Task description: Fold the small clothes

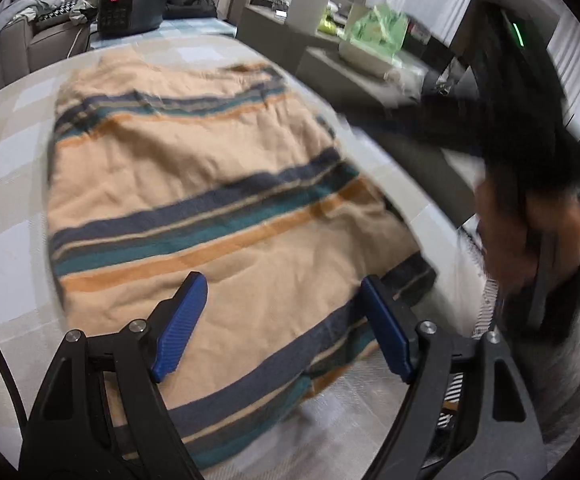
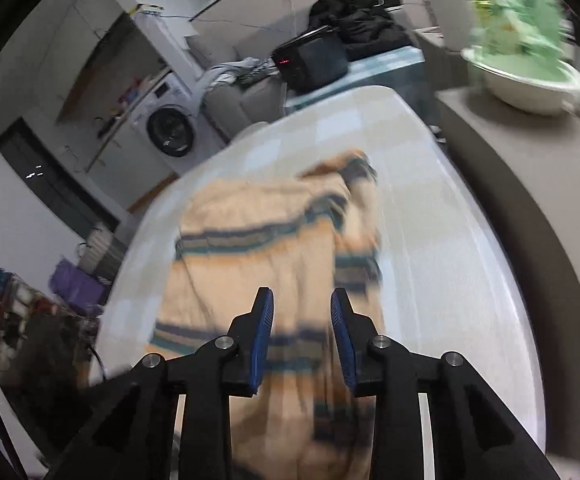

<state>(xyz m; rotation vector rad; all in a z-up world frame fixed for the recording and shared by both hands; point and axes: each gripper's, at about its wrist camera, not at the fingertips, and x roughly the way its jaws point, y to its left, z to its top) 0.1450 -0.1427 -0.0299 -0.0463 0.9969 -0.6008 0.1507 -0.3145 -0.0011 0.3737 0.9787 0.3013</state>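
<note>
Lying flat on the checked table (image 1: 6, 208), striped cloth (image 1: 194, 184) under wide-open left gripper (image 1: 282, 322) and half-open, empty right gripper (image 2: 301, 334), likely to bunch if grabbed crooked.

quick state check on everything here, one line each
striped garment: lying on the table, one side folded over
left tool: open, above the garment, holding nothing
right tool: partly open, nothing between its pads
black appliance: switched on, red display lit
washing machine: door shut
</note>
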